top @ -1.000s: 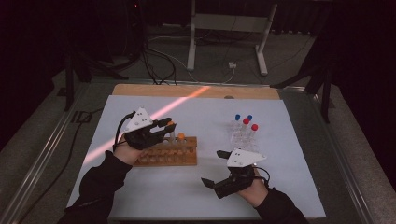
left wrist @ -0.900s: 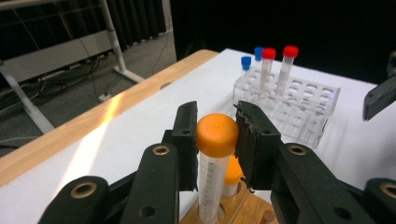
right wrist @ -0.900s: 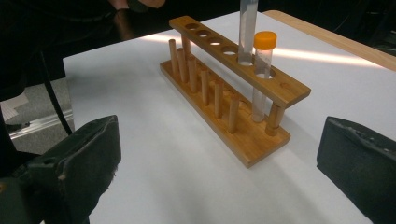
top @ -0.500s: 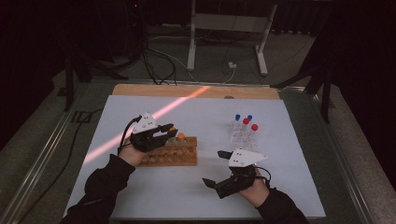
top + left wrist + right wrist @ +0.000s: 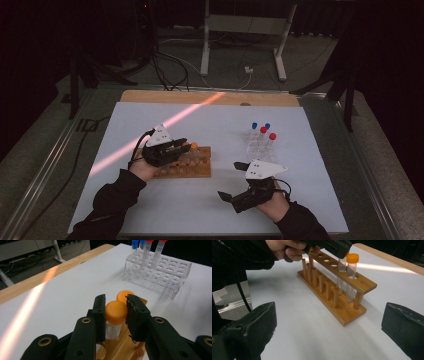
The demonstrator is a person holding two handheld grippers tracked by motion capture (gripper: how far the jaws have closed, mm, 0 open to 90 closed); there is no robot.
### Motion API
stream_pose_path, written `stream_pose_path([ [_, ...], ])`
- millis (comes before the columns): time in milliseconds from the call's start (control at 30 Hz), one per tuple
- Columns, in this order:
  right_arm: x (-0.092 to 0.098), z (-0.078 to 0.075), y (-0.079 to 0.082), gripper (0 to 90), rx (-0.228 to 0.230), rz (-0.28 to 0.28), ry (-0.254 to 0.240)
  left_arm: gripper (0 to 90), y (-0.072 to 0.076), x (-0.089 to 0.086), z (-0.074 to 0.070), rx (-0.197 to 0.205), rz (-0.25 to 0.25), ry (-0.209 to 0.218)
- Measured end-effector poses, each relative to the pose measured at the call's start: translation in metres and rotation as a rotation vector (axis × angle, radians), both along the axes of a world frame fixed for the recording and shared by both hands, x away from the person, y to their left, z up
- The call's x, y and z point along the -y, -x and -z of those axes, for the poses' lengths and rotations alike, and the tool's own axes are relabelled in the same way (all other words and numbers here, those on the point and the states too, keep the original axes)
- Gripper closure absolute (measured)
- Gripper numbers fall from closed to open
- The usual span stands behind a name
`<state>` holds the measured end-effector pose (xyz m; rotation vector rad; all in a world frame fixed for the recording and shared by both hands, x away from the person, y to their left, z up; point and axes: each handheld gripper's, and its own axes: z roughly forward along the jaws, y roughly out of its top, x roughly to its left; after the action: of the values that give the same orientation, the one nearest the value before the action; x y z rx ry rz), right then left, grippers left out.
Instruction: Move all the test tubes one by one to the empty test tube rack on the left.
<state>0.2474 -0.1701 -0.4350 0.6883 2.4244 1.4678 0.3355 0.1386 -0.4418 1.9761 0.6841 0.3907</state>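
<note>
From the high view, the left gripper [image 5: 181, 146] sits over the wooden rack [image 5: 196, 167], which lies on the white sheet of the worktop [image 5: 210, 125]. An orange cap [image 5: 194, 146] shows just past the gripper's tip, above the rack's far end. The right gripper [image 5: 236, 180] lies low on the sheet, near the rack's right end and apart from it, its fingers spread wide with nothing between them. Beyond the wooden rack, well apart from it, stands a clear plastic rack [image 5: 260, 146] with blue-capped and red-capped tubes.

In the left gripper view, the left gripper [image 5: 116, 313] is clenched on an orange-capped tube [image 5: 115, 320]: one finger [image 5: 100, 312] presses each side of the cap. The tube stands upright over the wooden rack [image 5: 125, 347]. A second orange cap [image 5: 124, 296] sits just behind the held one. The clear plastic rack [image 5: 160, 272] stands farther off on the white sheet.

In the right gripper view, the right gripper [image 5: 329, 325] has its fingers [image 5: 262, 325] released and far apart, with bare sheet between them. Ahead stands the wooden rack [image 5: 347, 311], with two tubes in the holes at its near end. The orange-capped one [image 5: 351, 277] is at the very end, and the held tube [image 5: 341, 272] is just beside it, its top under the left gripper [image 5: 334, 247].
</note>
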Motion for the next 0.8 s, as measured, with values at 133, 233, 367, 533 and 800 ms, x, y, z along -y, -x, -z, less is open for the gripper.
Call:
stream_pose_path([
  [133, 0.0, 0.0, 0.0, 0.0, -0.003, 0.002, 0.003, 71.5, 0.0, -0.002, 0.001, -0.007, 0.0, -0.001],
  [233, 0.001, 0.0, 0.0, 0.0, 0.0, 0.002, 0.003, 71.4, -0.001, -0.003, 0.002, -0.014, -0.002, 0.003],
  [367, 0.001, 0.0, 0.001, 0.0, -0.001, 0.0, 0.001, 70.8, -0.001, -0.003, 0.002, -0.018, -0.001, 0.013],
  [533, 0.004, -0.003, 0.0, 0.0, 0.004, 0.008, -0.009, 64.0, 0.002, -0.009, -0.002, -0.019, 0.014, 0.038],
  [800, 0.02, -0.009, -0.007, 0.0, 0.05, 0.029, -0.021, 30.7, 0.017, -0.017, -0.018, -0.005, 0.034, 0.113],
])
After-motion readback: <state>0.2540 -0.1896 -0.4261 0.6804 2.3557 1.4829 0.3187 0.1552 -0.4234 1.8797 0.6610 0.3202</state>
